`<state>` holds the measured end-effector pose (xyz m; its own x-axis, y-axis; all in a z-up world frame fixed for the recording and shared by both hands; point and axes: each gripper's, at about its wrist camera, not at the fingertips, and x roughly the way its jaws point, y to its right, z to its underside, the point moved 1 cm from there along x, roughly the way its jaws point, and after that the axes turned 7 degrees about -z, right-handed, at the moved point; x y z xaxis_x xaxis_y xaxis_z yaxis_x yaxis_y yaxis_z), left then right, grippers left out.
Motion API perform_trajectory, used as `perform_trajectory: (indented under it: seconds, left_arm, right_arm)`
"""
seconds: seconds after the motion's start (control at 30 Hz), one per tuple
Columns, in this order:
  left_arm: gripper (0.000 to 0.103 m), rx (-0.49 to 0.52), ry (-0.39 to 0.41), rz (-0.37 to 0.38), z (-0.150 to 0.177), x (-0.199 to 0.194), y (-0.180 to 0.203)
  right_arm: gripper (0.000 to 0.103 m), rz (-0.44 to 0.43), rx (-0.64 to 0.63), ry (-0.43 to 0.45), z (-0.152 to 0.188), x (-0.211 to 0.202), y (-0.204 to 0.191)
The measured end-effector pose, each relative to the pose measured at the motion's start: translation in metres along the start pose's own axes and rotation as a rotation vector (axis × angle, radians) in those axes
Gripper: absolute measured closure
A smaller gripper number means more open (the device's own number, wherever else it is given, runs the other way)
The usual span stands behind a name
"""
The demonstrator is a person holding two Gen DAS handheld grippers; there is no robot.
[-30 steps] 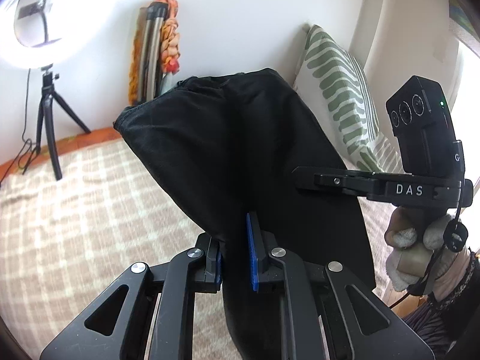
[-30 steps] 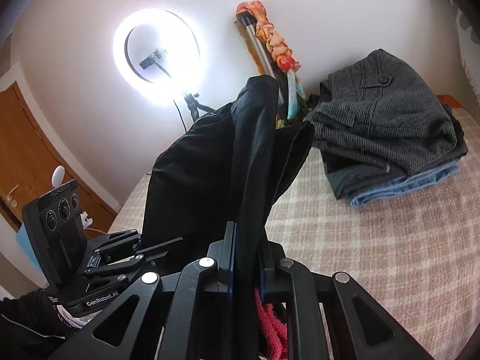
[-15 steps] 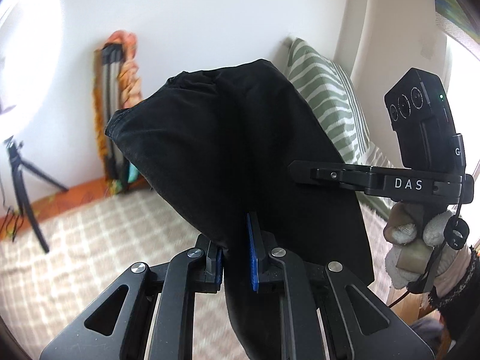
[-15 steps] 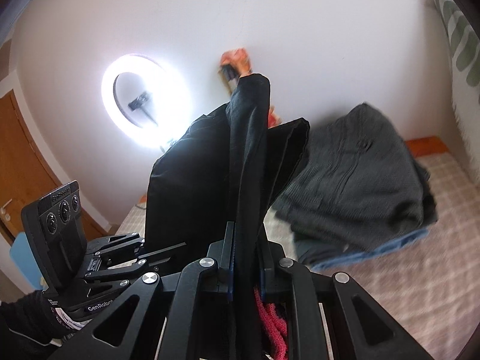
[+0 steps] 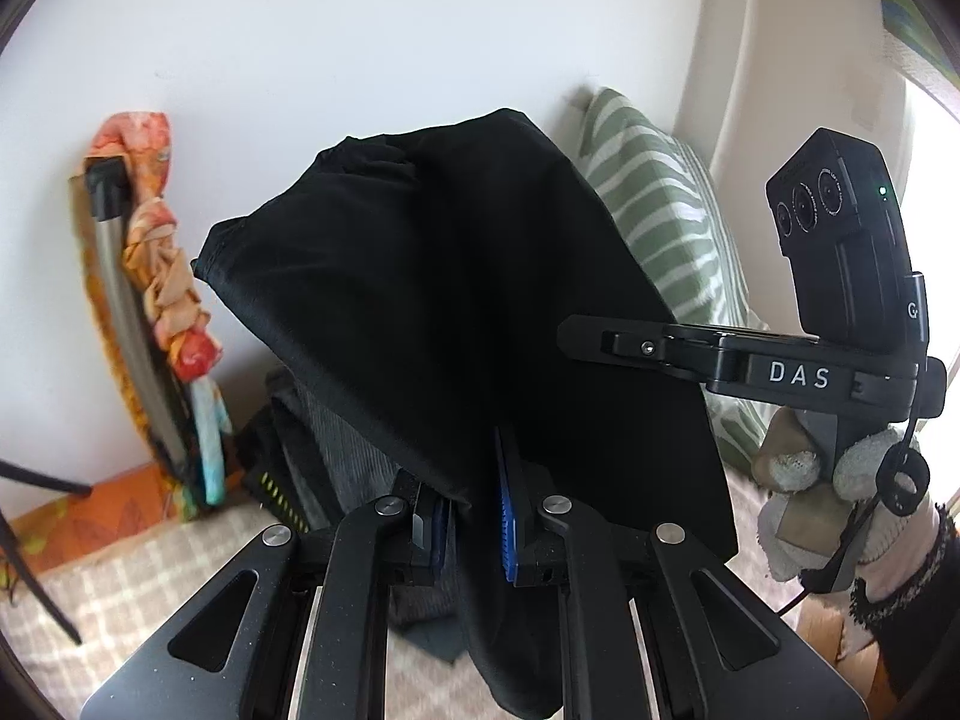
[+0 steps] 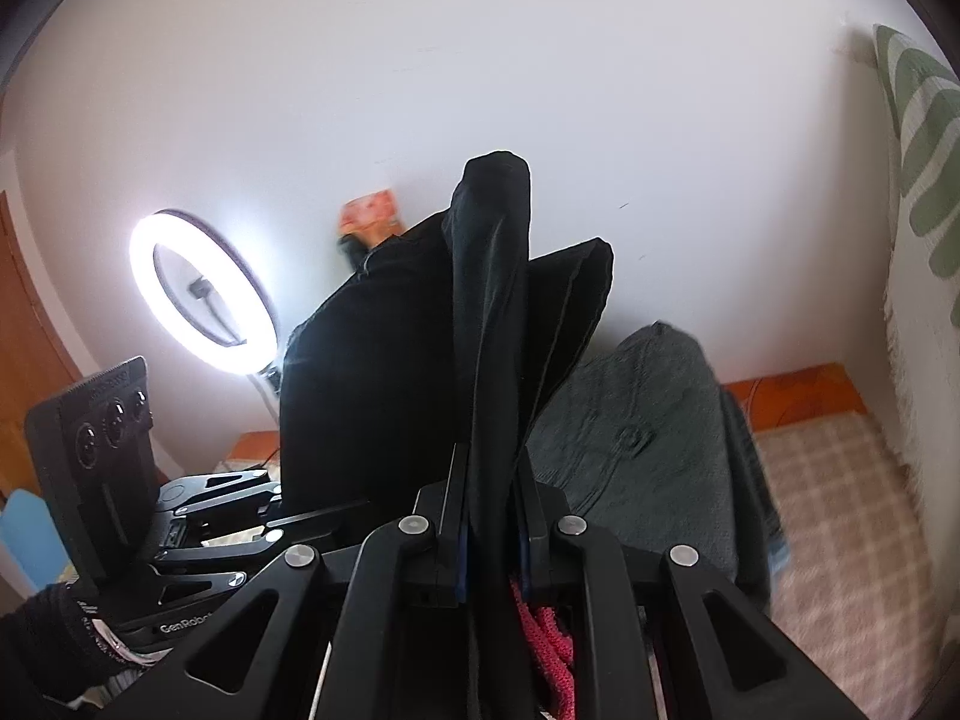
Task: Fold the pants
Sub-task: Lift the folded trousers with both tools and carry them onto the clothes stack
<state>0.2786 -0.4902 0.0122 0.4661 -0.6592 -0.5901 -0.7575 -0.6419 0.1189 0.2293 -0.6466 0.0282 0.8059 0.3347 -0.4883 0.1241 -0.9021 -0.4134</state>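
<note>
Folded black pants (image 5: pixel 456 312) hang in the air between both grippers, above the checked bed cover. My left gripper (image 5: pixel 471 516) is shut on their near edge, the cloth pinched between its blue pads. My right gripper (image 6: pixel 492 516) is shut on the other edge of the black pants (image 6: pixel 492 300), which stand up between its fingers. The right gripper also shows in the left wrist view (image 5: pixel 606 339) at the right, clamped on the cloth. The left gripper shows in the right wrist view (image 6: pixel 282 504) at lower left.
A stack of folded grey and blue pants (image 6: pixel 648 444) lies on the checked bed cover (image 6: pixel 840 510) just beyond the held pair. A green striped pillow (image 5: pixel 660 222) leans at the right. A ring light (image 6: pixel 198 294) and a wrapped pole (image 5: pixel 162 300) stand by the wall.
Both grippers have carried the black pants to the right and forward, toward the folded stack, which now lies close below. Both views have tilted upward. Grips unchanged.
</note>
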Motion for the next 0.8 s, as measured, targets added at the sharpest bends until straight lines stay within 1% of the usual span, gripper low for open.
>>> perform_trajectory:
  seconds: [0.1, 0.27, 0.4, 0.47, 0.53, 0.6, 0.67, 0.7, 0.77, 0.8]
  left_arm:
    - [0.091, 0.014, -0.031, 0.005, -0.008, 0.023, -0.002]
    - [0.091, 0.025, -0.070, -0.023, -0.013, 0.052, -0.007]
    - [0.091, -0.010, -0.110, -0.043, -0.015, 0.076, -0.016]
    - [0.091, -0.021, -0.115, -0.059, -0.019, 0.087, -0.018]
    - [0.091, -0.011, -0.126, -0.093, -0.019, 0.096, -0.020]
    - [0.091, 0.002, -0.140, -0.107, -0.018, 0.101, -0.020]
    - [0.090, 0.015, -0.156, -0.116, -0.017, 0.104, -0.020]
    - [0.088, 0.021, -0.156, -0.123, -0.015, 0.104, -0.020]
    - [0.083, 0.041, -0.157, -0.154, -0.014, 0.104, -0.017]
    - [0.079, 0.040, -0.160, -0.167, -0.016, 0.106, -0.015]
  right_arm:
    - [0.093, 0.009, 0.017, 0.001, -0.009, 0.011, 0.019]
    - [0.093, 0.023, 0.052, -0.022, -0.010, 0.032, 0.048]
    - [0.093, 0.031, 0.097, -0.036, -0.011, 0.054, 0.069]
    - [0.093, 0.047, 0.096, -0.052, -0.015, 0.065, 0.080]
    - [0.093, 0.081, 0.084, -0.068, -0.016, 0.071, 0.085]
    - [0.093, 0.117, 0.083, -0.084, -0.014, 0.075, 0.091]
    - [0.088, 0.155, 0.076, -0.096, -0.011, 0.077, 0.094]
    - [0.086, 0.179, 0.069, -0.103, -0.009, 0.078, 0.095]
    - [0.074, 0.246, 0.056, -0.106, -0.008, 0.079, 0.096]
    - [0.072, 0.274, 0.052, -0.102, -0.008, 0.077, 0.097]
